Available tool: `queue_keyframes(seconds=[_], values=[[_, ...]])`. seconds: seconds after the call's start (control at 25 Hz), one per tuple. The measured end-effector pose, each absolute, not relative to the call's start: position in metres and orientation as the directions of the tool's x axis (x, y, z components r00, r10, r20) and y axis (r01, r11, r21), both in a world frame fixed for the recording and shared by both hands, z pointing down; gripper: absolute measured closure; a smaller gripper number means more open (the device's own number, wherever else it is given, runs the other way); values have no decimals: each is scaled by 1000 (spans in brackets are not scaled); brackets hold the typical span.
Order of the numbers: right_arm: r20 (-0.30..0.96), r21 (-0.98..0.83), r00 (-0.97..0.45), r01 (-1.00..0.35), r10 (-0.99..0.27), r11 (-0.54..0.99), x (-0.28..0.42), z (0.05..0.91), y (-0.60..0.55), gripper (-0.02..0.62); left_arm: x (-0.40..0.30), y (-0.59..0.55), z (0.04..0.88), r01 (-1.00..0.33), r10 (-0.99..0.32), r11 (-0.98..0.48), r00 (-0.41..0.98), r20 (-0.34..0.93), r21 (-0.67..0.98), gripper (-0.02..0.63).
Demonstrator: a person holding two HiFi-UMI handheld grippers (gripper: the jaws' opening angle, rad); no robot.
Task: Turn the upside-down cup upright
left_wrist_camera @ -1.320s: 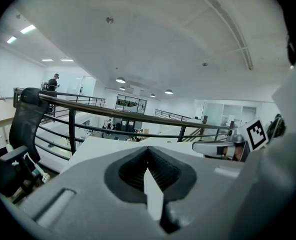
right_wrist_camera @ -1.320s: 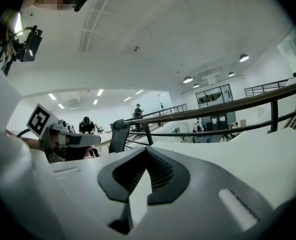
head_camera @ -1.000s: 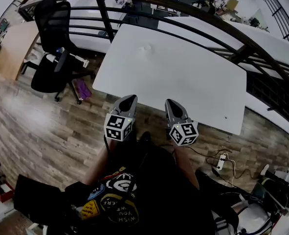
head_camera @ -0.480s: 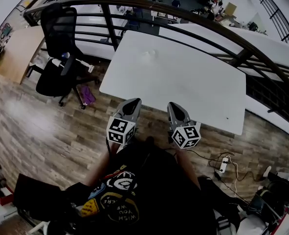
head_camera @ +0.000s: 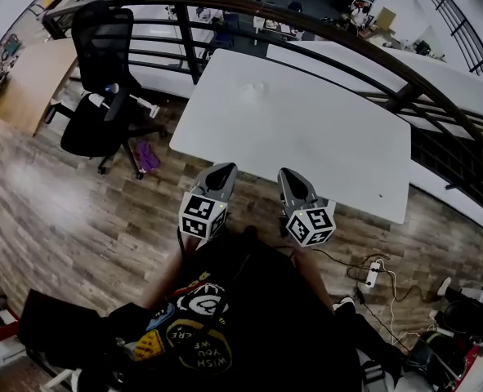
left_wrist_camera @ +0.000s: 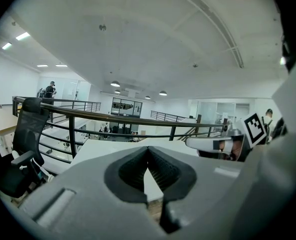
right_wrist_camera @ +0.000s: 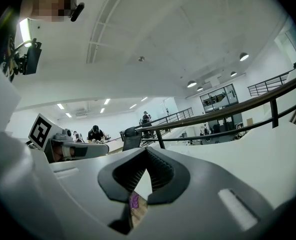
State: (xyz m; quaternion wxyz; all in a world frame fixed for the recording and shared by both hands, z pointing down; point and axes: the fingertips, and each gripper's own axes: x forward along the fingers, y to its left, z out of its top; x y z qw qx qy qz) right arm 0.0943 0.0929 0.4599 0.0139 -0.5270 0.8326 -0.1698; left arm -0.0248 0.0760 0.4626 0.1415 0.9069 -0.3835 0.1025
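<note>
A small pale shape (head_camera: pixel 256 87), possibly the cup, sits on the far part of the white table (head_camera: pixel 323 145); it is too faint to tell how it stands. My left gripper (head_camera: pixel 222 172) and right gripper (head_camera: pixel 289 175) hover side by side at the table's near edge, well short of that shape. Both are shut with nothing between the jaws. In the left gripper view the left gripper's (left_wrist_camera: pixel 148 149) dark pads meet, and the right gripper (left_wrist_camera: pixel 210 143) shows beside them. In the right gripper view the right gripper (right_wrist_camera: pixel 146 151) is likewise shut, with the left gripper (right_wrist_camera: pixel 80 149) at its left.
A black office chair (head_camera: pixel 102 80) stands left of the table on the wooden floor. A dark railing (head_camera: pixel 306 15) runs behind the table. A purple item (head_camera: pixel 145 155) lies on the floor near the table's left corner, and a power strip (head_camera: pixel 370 274) lies at right.
Both grippers have drifted slightly with the person while staying shut. The table and chair sit a little further right in the head view.
</note>
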Motion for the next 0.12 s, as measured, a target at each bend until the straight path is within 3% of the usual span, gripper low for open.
queue_keyframes(seconds=[0.12], values=[[154, -302, -446, -871, -882, 387, 92, 458, 93, 600, -25, 76, 462, -718, -657, -673, 691, 302, 177, 601]])
